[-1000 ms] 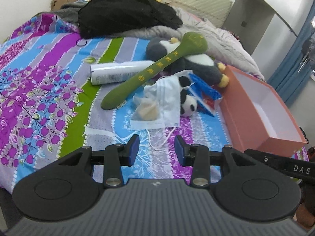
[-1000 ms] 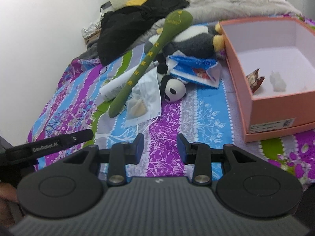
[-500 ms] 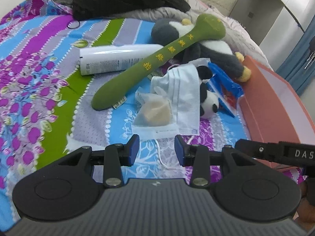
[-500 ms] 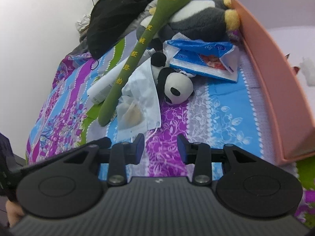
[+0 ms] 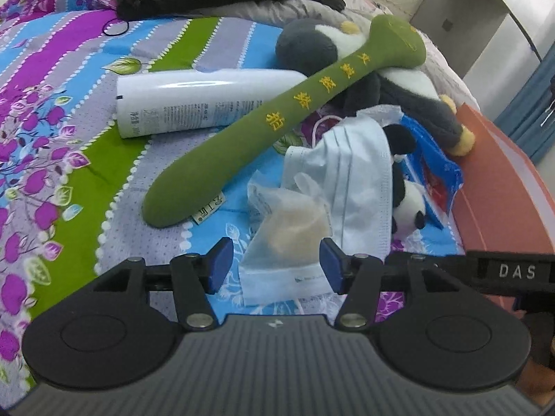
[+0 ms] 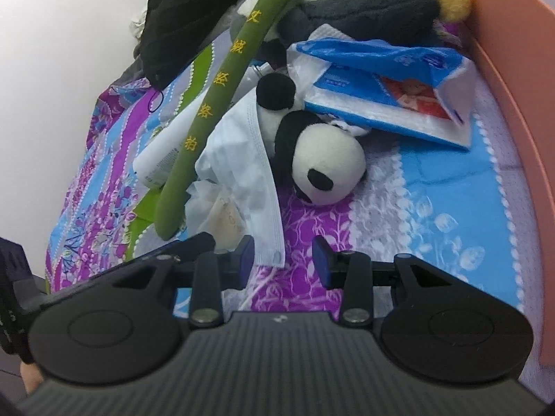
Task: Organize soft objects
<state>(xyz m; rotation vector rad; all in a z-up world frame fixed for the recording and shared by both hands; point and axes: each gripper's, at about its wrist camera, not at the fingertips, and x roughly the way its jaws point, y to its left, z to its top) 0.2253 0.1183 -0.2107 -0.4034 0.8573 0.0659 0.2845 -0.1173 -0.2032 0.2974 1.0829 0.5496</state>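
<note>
The left gripper (image 5: 272,263) is held low over the bed (image 5: 69,159); its jaws have just been opening and stand apart, with a clear sachet (image 5: 289,232) seen between them, unpressed. The right gripper's (image 6: 282,260) jaws are apart and empty, a face mask (image 6: 249,159) edge just beside the left one. The small panda plush (image 6: 322,170) lies beyond, beside the orange box (image 6: 513,111).
</note>
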